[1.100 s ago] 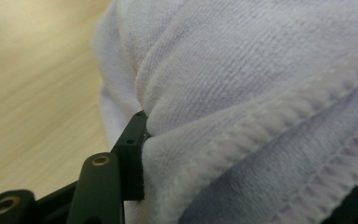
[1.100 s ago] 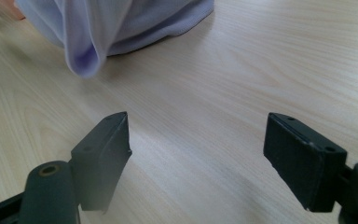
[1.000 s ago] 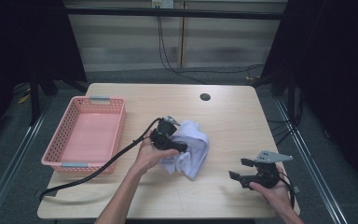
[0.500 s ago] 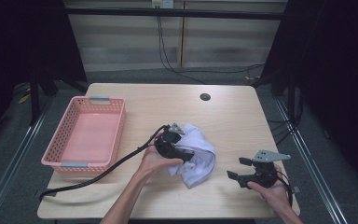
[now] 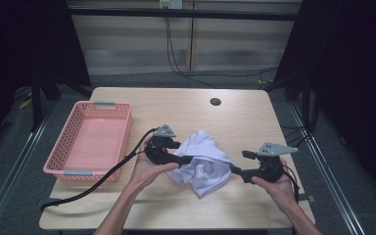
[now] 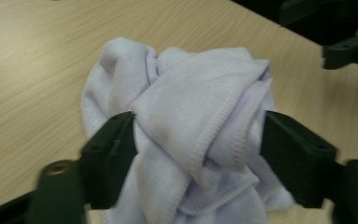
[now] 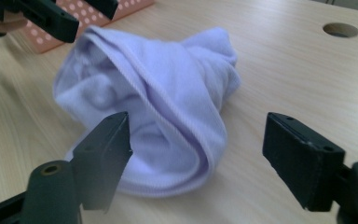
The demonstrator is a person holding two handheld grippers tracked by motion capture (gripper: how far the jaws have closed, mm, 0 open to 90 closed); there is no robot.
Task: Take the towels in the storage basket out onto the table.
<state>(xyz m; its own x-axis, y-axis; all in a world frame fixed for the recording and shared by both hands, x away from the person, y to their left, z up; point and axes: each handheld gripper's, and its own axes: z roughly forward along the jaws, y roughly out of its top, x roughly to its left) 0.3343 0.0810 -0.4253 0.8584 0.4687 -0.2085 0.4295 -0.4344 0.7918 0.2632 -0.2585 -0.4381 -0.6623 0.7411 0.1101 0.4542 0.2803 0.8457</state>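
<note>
A crumpled pale lilac cloth (image 5: pixel 203 161) lies in a heap near the middle of the wooden table (image 5: pixel 245 117), to the right of an empty pink basket (image 5: pixel 78 147) and well short of the round hole (image 5: pixel 215 102) in the tabletop. The left gripper (image 5: pixel 188 159) comes in from the cloth's left side, and in the left gripper view its jaws stand on either side of a bunched fold of the cloth (image 6: pixel 196 130); they have just been closing on it, with the fabric between them, and the pads look to be at or against the fold, though whether they press yet cannot be told for certain. The right gripper (image 5: pixel 235 169) sits at the cloth's right edge with its jaws wide and nothing between them; they have just been narrowing a little, and in the right gripper view the cloth (image 7: pixel 158 93) lies just ahead of them. The step in hand seems to be taking hold of the heap from both sides. To do it well, the left gripper should bite one hemmed edge rather than several layers, and the right gripper should slide low along the table to a separate edge, so that lifting spreads the cloth instead of dragging it as a lump.
</note>
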